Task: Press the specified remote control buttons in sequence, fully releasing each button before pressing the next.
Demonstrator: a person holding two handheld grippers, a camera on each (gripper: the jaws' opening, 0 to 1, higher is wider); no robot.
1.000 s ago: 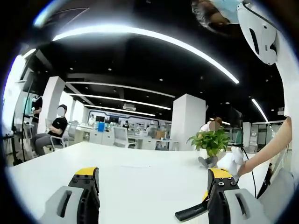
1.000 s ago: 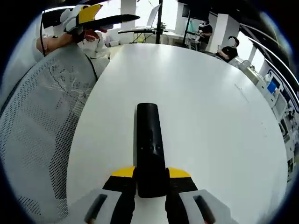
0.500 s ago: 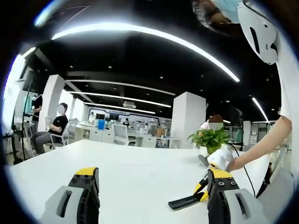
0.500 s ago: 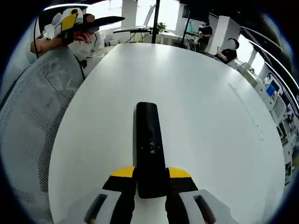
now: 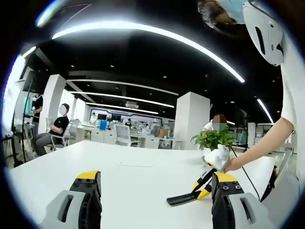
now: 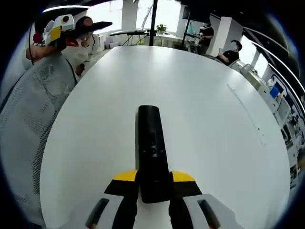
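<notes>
Black and long, the slim plastic remote control (image 6: pixel 152 150) is seen in the right gripper view, where its near end is clamped between the two yellow-tipped jaws of the right gripper (image 6: pixel 154 177). Its far end points forward over the wide white table (image 6: pixel 205 105), and small buttons are seen on its upper face. It is held above the table surface, not lying on it, as is seen in the left gripper view, where the same remote control (image 5: pixel 183 197) is carried by the right gripper (image 5: pixel 202 183) coming in from the right, in a person's hand (image 5: pixel 224 161). The jaws of the left gripper (image 5: pixel 155 188) are held wide apart, with nothing between them. A green potted plant (image 5: pixel 213 141) stands on the table behind the hand.
</notes>
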